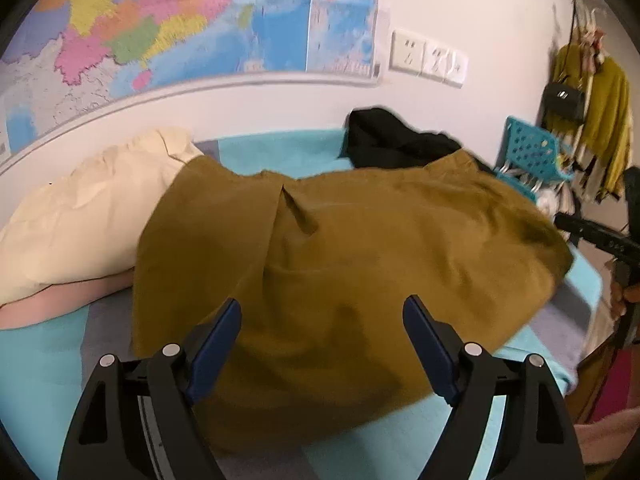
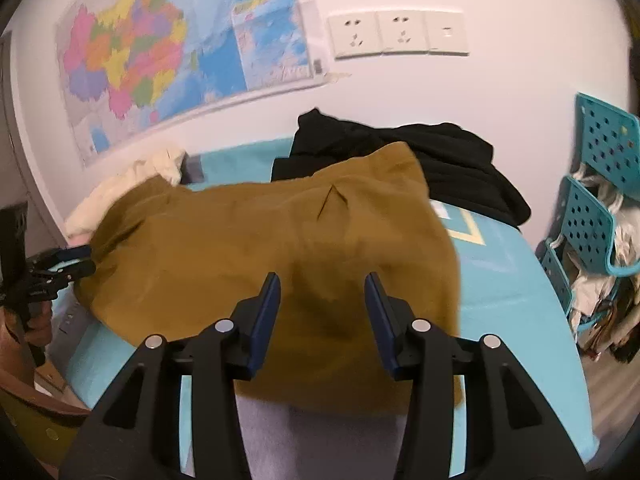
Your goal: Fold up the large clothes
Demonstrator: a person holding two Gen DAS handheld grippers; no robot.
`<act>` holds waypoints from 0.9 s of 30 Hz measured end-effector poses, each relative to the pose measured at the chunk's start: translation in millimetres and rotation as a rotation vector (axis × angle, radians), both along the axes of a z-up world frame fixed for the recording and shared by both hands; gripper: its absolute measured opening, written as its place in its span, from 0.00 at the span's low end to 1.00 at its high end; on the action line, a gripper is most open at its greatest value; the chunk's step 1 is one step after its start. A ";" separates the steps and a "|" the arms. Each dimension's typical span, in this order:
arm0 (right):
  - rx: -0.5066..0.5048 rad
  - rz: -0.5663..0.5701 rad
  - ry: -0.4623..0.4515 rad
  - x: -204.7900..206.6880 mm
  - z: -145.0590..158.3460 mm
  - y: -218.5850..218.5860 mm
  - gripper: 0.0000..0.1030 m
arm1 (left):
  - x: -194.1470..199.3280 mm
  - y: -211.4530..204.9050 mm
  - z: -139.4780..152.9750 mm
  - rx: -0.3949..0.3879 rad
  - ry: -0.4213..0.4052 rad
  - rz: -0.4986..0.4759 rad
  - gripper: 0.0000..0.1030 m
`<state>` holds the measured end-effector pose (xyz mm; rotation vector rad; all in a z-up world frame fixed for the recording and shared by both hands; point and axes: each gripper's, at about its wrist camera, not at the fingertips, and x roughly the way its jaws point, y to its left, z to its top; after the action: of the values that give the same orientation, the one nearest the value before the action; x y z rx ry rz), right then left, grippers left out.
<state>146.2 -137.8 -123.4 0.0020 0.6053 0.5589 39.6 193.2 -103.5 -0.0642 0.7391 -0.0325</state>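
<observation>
Mustard garment (image 1: 340, 264) lies folded once, still bulky, on the bed (image 2: 520, 280); more folds likely remain. Your left claw (image 1: 322, 312) gapes wide, your right claw (image 2: 322, 288) half-open, both empty.

We see a colourful wall map (image 2: 168, 64), white wall sockets (image 2: 396, 34) and perforated teal chairs (image 2: 592, 204) beside the turquoise bedsheet (image 2: 516, 300).

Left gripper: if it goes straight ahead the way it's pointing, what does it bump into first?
Most likely the brown garment spread on the bed. The left gripper is open and empty, with that cloth right ahead of it. Depth is hard to judge.
</observation>
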 end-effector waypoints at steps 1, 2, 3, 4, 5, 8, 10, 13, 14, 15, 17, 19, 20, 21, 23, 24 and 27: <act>-0.014 0.026 0.001 6.1 -0.4 9.9 0.43 | 6.6 0.1 -1.6 0.001 0.012 0.006 0.77; -0.025 0.038 0.001 10.4 -0.8 16.6 0.42 | 13.6 0.8 -3.1 0.005 0.026 0.015 0.76; -0.045 0.046 0.009 17.7 -3.0 24.3 0.42 | 19.6 1.4 -3.8 0.018 0.028 0.022 0.75; -0.065 0.049 0.028 27.0 -7.1 30.4 0.42 | 24.7 2.4 -5.0 0.034 0.027 0.029 0.75; -0.075 0.047 0.044 34.5 -11.1 32.2 0.40 | 31.1 4.5 -6.5 0.048 0.036 0.041 0.74; -0.062 0.043 0.107 56.0 -26.0 24.5 0.31 | 48.1 20.5 -18.0 0.043 0.102 0.091 0.68; -0.013 0.045 0.127 60.3 -27.7 13.0 0.27 | 53.8 32.8 -25.9 -0.005 0.131 0.089 0.66; 0.036 0.016 0.137 57.3 -24.7 -0.6 0.26 | 52.2 36.8 -26.2 0.000 0.124 0.081 0.66; 0.043 0.004 0.130 54.6 -22.3 -4.2 0.26 | 51.2 37.3 -25.2 0.016 0.124 0.099 0.70; 0.056 -0.006 0.126 51.9 -19.7 -7.9 0.28 | 48.6 38.1 -23.7 0.023 0.120 0.105 0.70; 0.095 -0.014 0.110 42.2 -12.7 -17.3 0.33 | 38.9 38.7 -17.2 0.025 0.086 0.108 0.69; 0.087 -0.021 0.078 29.2 -7.1 -22.2 0.38 | 23.2 39.8 -8.5 0.011 0.036 0.080 0.69; 0.083 -0.008 0.072 25.1 -7.1 -22.8 0.38 | 16.3 40.1 -5.2 0.000 0.016 0.063 0.69; 0.076 -0.004 0.073 24.0 -9.4 -24.1 0.36 | 6.7 40.7 -2.9 -0.012 -0.007 0.037 0.69; 0.051 -0.043 0.117 30.2 -22.4 -32.3 0.35 | 1.3 41.4 -4.9 0.002 -0.001 0.036 0.69; 0.053 -0.067 0.149 35.2 -31.6 -39.5 0.43 | 0.3 42.7 -7.9 0.012 0.012 0.046 0.69; 0.142 -0.075 0.185 38.4 -44.0 -53.8 0.46 | 4.6 54.1 -23.5 -0.030 0.073 0.075 0.70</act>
<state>184.6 -191.6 -167.4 0.2111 0.7414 0.5313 44.2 247.3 -127.0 -0.1221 0.8090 0.0304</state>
